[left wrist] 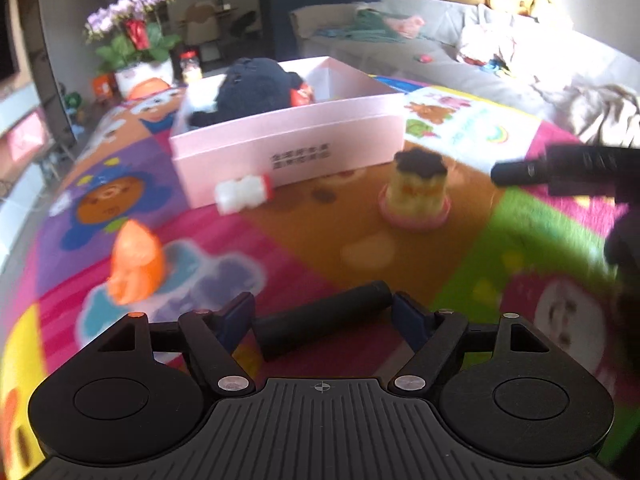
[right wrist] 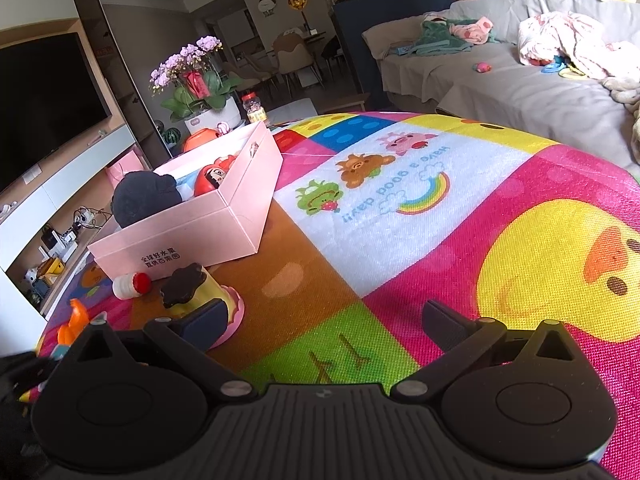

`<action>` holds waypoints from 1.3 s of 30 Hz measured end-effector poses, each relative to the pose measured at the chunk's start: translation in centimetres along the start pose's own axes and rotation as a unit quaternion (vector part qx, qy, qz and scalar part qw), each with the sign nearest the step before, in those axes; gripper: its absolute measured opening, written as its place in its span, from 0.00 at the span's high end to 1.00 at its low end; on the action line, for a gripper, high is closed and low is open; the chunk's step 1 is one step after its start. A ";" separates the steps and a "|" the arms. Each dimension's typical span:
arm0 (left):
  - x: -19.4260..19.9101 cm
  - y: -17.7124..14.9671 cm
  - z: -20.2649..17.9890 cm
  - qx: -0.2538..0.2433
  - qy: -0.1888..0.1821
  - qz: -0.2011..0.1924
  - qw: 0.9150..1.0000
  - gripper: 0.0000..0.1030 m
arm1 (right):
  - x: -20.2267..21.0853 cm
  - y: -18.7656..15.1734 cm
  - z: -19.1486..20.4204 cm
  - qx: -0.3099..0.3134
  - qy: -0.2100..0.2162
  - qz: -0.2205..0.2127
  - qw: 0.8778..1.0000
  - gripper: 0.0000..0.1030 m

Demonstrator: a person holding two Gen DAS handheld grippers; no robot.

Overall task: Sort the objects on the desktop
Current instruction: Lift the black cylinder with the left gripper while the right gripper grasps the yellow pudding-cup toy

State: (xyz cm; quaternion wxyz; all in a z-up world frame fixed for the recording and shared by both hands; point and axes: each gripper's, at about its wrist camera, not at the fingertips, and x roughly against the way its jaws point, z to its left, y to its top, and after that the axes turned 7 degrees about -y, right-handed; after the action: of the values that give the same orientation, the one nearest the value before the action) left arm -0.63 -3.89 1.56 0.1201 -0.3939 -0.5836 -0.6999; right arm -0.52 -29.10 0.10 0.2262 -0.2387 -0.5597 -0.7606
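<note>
- The left gripper has a matt black cylinder, lying crosswise, between its blue-padded fingers. The right pad meets the cylinder's end; the left pad seems to sit just beside it, so I judge this a grip, though motion blur leaves it unsure.
- The right gripper hangs with its jaws spread wide and nothing between them, above the green square of the bright patchwork play mat.
- The step in hand looks like carrying the cylinder to the pale pink cardboard box, which stands farther back on the mat with a dark navy plush toy already inside.
- Still loose on the mat: a small white bottle with a red cap touching the box's front wall, a yellow pudding-shaped toy with a dark top on a pink base, and an orange plastic figure.
- Next calls for lifting the cylinder over the box's near wall before letting go; held by its ends, it may swing or slip.
</note>
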 end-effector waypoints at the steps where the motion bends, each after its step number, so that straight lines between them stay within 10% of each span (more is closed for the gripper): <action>1: 0.4 -0.4 0.0 -0.005 0.013 -0.003 1.000 0.18 | 0.0 0.0 0.0 0.002 -0.001 0.000 1.000 0.00; 7: 2.1 -1.6 1.9 0.022 0.054 -0.016 0.998 0.13 | -0.2 -0.2 1.2 0.034 -0.017 0.005 0.999 0.00; 20: 1.2 -1.2 2.2 0.046 -0.012 -0.040 0.998 0.11 | -0.2 -0.6 2.5 0.074 -0.044 0.004 0.996 0.00; 23: 0.9 -1.6 1.6 0.037 -0.003 -0.035 0.999 0.23 | -0.2 -0.7 3.2 0.103 -0.030 0.006 0.994 0.00; 35: 2.8 -3.4 1.7 0.034 -0.031 -0.035 0.998 0.20 | -2.9 -0.4 10.0 0.213 0.026 0.040 0.976 0.00; 39: 3.1 -3.7 1.9 0.040 -0.029 -0.034 0.998 0.14 | -4.3 -0.1 11.1 0.215 0.029 0.052 0.975 0.20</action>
State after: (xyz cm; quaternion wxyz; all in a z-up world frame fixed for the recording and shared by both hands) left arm -4.18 -0.19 1.03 0.0946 -0.3890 -0.6273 -0.6680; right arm 3.97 -18.06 0.29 0.3280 -0.1914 -0.6902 -0.6160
